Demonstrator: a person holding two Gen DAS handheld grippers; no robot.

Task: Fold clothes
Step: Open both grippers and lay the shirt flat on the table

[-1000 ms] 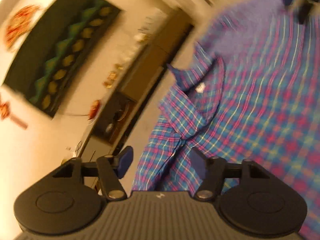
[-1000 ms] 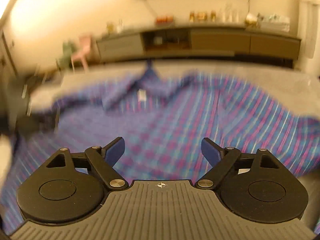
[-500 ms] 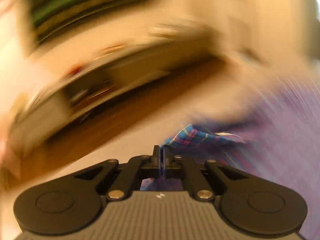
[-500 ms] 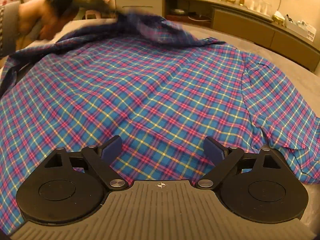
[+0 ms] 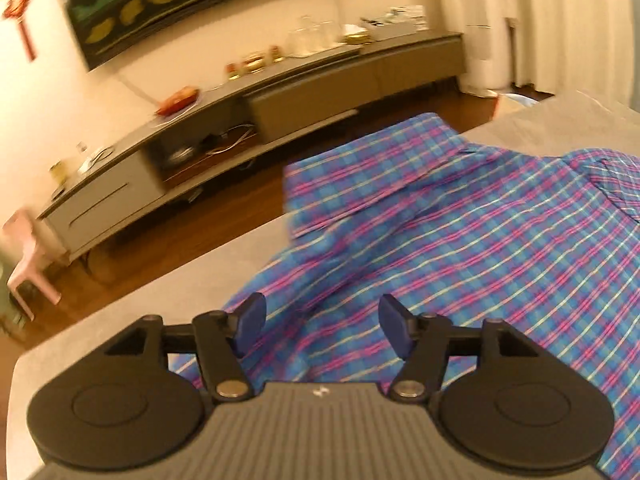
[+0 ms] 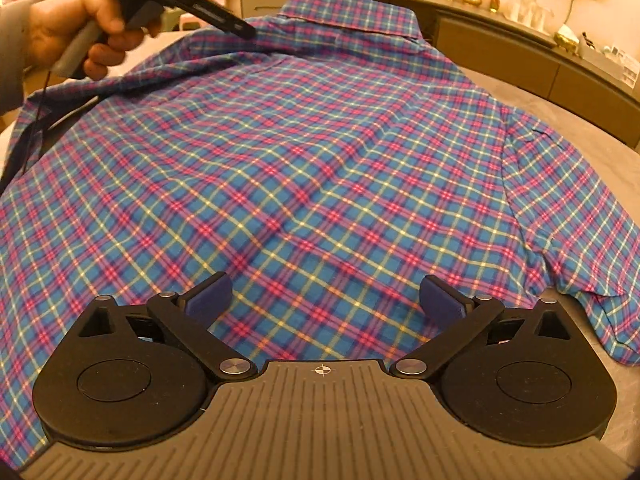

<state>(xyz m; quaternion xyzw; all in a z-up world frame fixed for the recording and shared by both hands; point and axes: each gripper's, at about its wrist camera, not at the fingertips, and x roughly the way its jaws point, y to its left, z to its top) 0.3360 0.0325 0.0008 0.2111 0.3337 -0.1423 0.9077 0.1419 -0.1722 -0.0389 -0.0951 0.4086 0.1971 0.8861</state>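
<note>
A blue, pink and yellow plaid shirt [image 6: 312, 152] lies spread back-up on a grey table [image 6: 580, 128], collar [image 6: 348, 12] at the far side. In the left wrist view the shirt [image 5: 460, 240] fills the right half, with the collar [image 5: 360, 176] ahead. My left gripper [image 5: 322, 324] is open just above the shoulder fabric and holds nothing. The right wrist view shows it near the collar [image 6: 240, 30], held by a hand. My right gripper [image 6: 324, 300] is open and empty above the shirt's lower back.
A long low grey sideboard [image 5: 260, 108] with jars and dishes stands along the far wall behind the table. A pink plastic chair [image 5: 28, 256] stands on the wooden floor at left. The grey table edge [image 5: 100, 328] runs past the shirt's left side.
My left gripper was shut on the shirt's fabric half a second ago and has opened and let it go. The collar now lies flat. My right gripper stays open, hardly moved.
</note>
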